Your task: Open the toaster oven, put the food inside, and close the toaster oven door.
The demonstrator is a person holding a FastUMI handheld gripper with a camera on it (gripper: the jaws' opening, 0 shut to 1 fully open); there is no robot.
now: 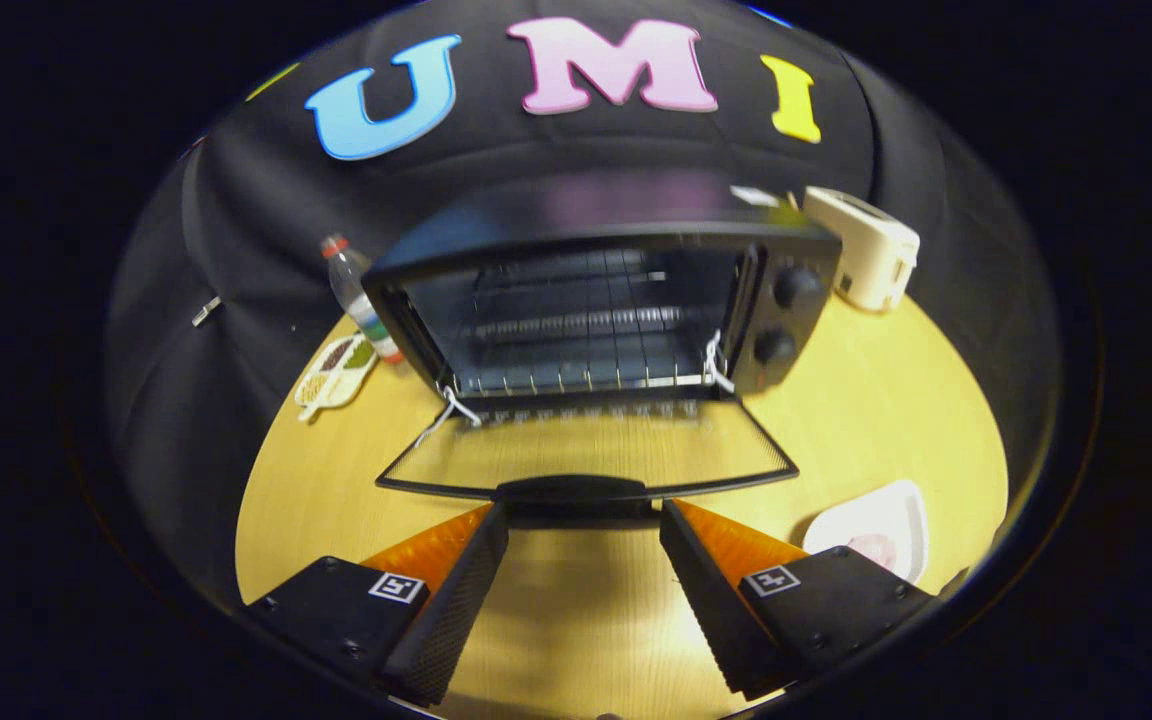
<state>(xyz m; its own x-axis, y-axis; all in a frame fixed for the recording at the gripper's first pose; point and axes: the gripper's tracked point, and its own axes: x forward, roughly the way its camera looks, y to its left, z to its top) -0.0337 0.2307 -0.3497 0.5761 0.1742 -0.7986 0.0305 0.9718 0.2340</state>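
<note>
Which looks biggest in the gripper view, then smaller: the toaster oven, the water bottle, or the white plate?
1. toaster oven, door open, just ahead of the open gripper
2. and 3. white plate and water bottle look similar; the plate is nearer the camera, so unsure.

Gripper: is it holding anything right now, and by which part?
Nothing. The gripper is open, fingertips flanking the handle of the lowered toaster oven door, not pressing it.

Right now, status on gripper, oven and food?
Gripper open, fingertips flanking door handle. Toaster oven door down, rack bare. Food on plate beside right finger.
</note>
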